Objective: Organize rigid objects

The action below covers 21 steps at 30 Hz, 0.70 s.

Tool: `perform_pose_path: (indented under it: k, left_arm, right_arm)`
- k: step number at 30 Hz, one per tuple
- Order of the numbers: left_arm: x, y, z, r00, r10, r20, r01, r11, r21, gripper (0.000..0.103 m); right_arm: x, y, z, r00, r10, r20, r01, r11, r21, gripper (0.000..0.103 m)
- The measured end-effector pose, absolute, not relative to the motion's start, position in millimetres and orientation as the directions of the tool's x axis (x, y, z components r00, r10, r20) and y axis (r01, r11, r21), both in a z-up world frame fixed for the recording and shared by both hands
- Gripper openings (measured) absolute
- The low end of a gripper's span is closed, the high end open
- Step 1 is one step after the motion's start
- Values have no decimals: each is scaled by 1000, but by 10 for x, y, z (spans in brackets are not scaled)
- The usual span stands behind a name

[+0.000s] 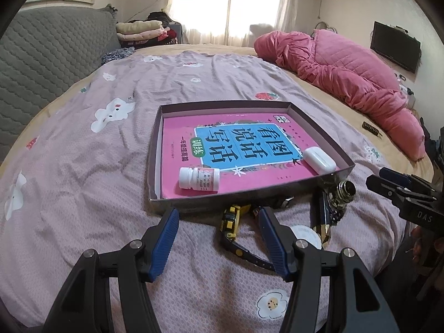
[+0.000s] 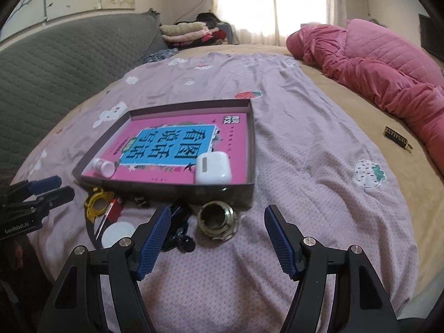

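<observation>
A shallow dark box (image 1: 316,122) (image 2: 251,138) lies on the bed with a pink book (image 1: 230,149) (image 2: 177,144) in it. On the book rest a white pill bottle (image 1: 198,177) (image 2: 104,166) on its side and a white earbud case (image 1: 319,159) (image 2: 213,168). Before the box's near wall lie a yellow-and-black watch (image 1: 231,222) (image 2: 95,202), a metal fitting (image 1: 342,193) (image 2: 217,219), a white disc (image 2: 118,234) and a dark keyring bundle (image 2: 179,234). My left gripper (image 1: 217,222) is open just above the watch. My right gripper (image 2: 217,219) is open around the metal fitting.
A lilac patterned sheet (image 1: 97,166) (image 2: 305,166) covers the bed. A pink quilt (image 1: 347,69) (image 2: 388,69) is piled at the far right, with a small dark bar (image 1: 371,130) (image 2: 395,138) beside it. A grey padded headboard (image 1: 41,55) stands at the left.
</observation>
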<state>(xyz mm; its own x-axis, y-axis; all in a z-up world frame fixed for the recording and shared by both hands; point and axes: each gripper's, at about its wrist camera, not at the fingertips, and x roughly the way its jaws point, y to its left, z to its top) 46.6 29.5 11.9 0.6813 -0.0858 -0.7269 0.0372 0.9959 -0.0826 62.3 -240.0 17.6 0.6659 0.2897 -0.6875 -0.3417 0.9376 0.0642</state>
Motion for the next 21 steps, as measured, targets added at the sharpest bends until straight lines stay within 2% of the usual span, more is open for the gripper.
perform_pose_path:
  k: [21]
  left_arm:
    - [382, 164, 30, 636, -70, -768, 58, 997, -43, 60]
  right_arm:
    - [504, -2294, 99, 629, 285, -723, -371, 928, 44, 71]
